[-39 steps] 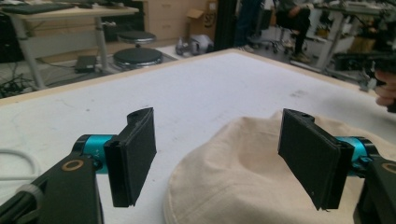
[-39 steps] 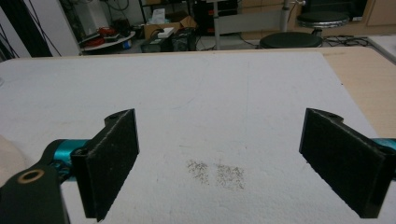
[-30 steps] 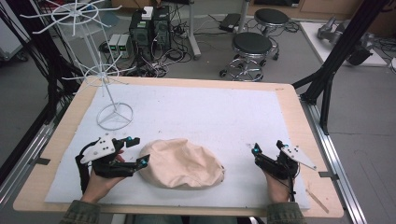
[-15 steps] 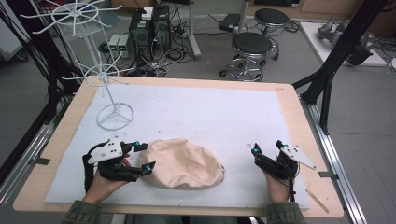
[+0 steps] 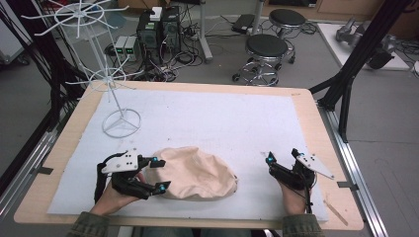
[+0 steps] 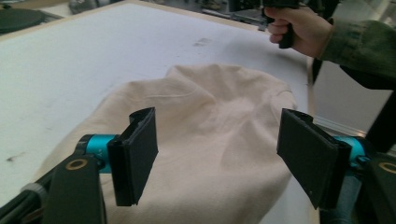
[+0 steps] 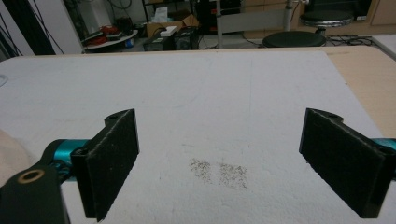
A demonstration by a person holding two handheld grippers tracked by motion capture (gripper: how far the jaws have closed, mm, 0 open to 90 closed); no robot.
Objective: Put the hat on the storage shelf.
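While my left tool [image 5: 157, 174] sits at the lower left of the high view with its jaws spread wide, the cloth [image 5: 197, 172] lies bunched at the lower middle of the frame, on the white mat [image 5: 222, 118] that covers the surface [image 5: 316, 116]. I hold that tool level and aimed along the mat, so that the near edge of the cloth falls between the two pads [image 6: 140, 149]; in the left tool view the fabric [image 6: 210, 130] rises in the gap, with no pad pressing it that I can make out. I judge this a line-up for a pinch on that edge.

My right tool [image 5: 282, 156] rests at the lower right, well apart from the cloth, jaws also wide, with bare mat [image 7: 210, 116] between them; I take it to be parked out of the way.

Against the frame a second ago, my left tool has moved right, up to the cloth's edge. The cloth, the right tool and the wire rack [image 5: 111, 84] at upper left lie as they did.
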